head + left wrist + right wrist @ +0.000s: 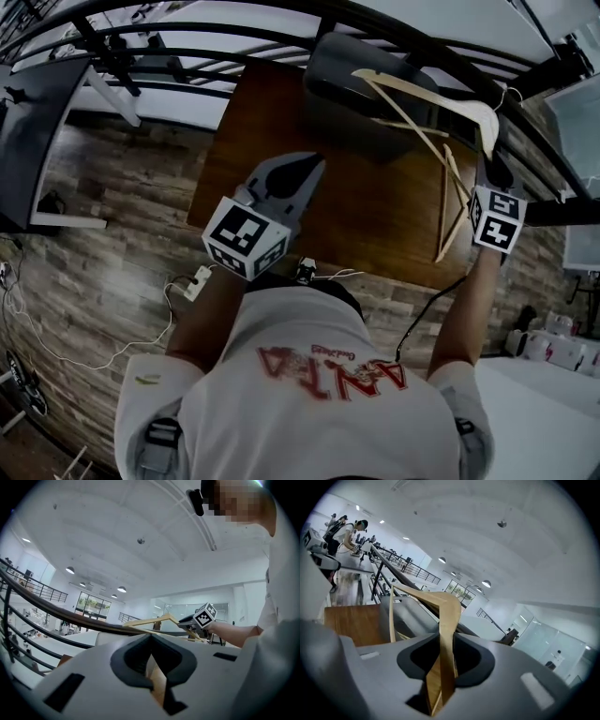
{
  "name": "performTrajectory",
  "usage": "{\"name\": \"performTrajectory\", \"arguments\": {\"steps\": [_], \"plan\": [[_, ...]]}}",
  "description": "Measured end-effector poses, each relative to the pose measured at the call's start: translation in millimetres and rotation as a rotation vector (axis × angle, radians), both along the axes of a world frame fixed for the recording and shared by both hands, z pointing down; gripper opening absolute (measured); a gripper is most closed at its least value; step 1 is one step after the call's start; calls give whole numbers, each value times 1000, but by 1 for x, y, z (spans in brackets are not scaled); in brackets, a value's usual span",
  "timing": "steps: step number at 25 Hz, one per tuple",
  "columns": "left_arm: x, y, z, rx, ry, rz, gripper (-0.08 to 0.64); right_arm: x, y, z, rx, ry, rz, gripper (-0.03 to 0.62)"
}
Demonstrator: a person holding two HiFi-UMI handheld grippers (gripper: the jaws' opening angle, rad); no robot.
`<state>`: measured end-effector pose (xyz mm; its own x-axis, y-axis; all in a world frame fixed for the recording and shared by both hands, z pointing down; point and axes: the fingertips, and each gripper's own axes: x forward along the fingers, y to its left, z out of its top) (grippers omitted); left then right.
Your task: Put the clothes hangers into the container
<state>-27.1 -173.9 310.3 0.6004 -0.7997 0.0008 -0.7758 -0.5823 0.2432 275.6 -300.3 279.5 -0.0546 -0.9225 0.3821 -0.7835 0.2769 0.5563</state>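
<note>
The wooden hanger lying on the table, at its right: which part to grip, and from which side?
Grip the wooden hanger by its straight bar near its middle, from above, jaws across it. It seems to lie flat on the table; the bar is thin, with free space beside it.

Brown wooden table (272,112) stands on a grey-brown plank floor (112,234). A white power strip (198,281) lies on the floor just off the table's near-left corner. A thin white cable (98,366) loops away to its left. Dark panel (33,131) at far left. Black railing (70,612) curves past beyond the table. Round ceiling lights (121,589) are lit overhead. A person (344,531) stands at a bench in the background. White boxes (562,349) at lower right.
</note>
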Motion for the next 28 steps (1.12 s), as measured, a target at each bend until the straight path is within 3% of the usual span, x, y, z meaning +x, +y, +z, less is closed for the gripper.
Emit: {"name": "performTrajectory", "arguments": {"steps": [7, 14, 20, 28], "plan": [[-14, -8, 1, -5, 17, -103, 9, -30, -59, 3, -33, 180, -120, 87], [-24, -21, 10, -23, 35, -183, 9, -73, -124, 40, -128, 369, -254, 87], [-35, -34, 27, -57, 45, -246, 9, -119, -160, 90, -222, 475, -373, 87], [-55, -31, 45, -101, 35, -316, 9, -137, -182, 133, -313, 557, -415, 89]]}}
